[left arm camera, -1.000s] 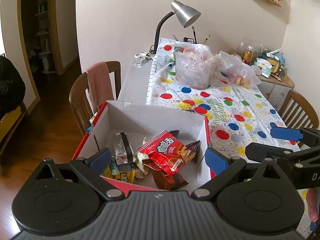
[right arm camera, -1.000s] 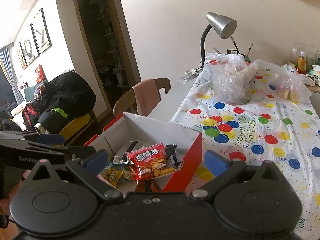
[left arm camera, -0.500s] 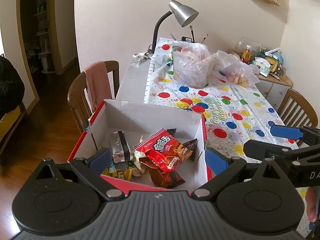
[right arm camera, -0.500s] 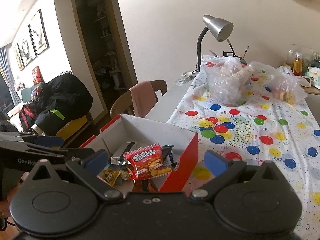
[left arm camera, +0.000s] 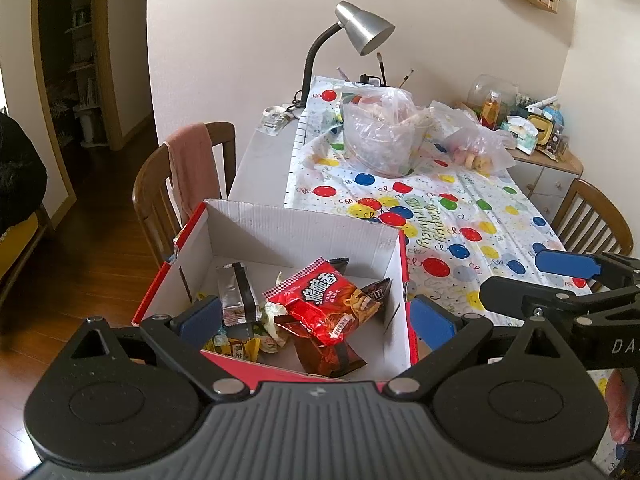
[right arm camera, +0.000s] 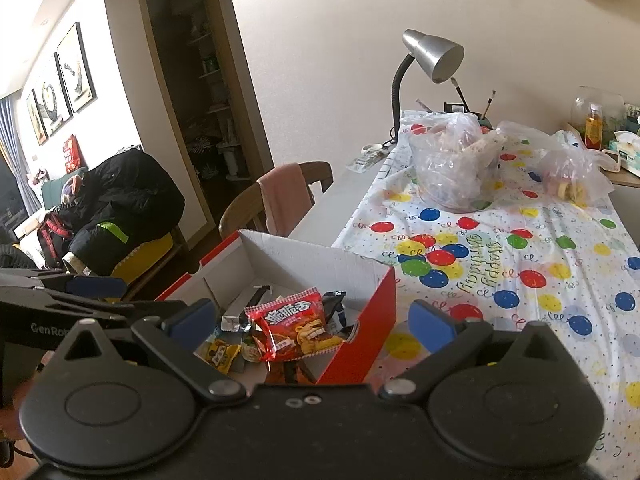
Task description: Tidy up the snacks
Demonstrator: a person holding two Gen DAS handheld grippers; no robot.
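A red cardboard box with a white inside stands at the near left corner of the table; it also shows in the right wrist view. Inside lie several snack packets, with a red packet on top, seen too in the right wrist view. My left gripper is open and empty, held above the box's near side. My right gripper is open and empty, above the box's near right corner. Each gripper shows at the edge of the other's view.
A balloon-print tablecloth covers the table. Two clear plastic bags of food sit at the far end by a silver desk lamp. A wooden chair with a pink towel stands left of the table. A cluttered cabinet stands at the far right.
Both grippers have drawn back and risen a little from the box, which sits lower and slightly farther in both views. The packets in the box have not moved.
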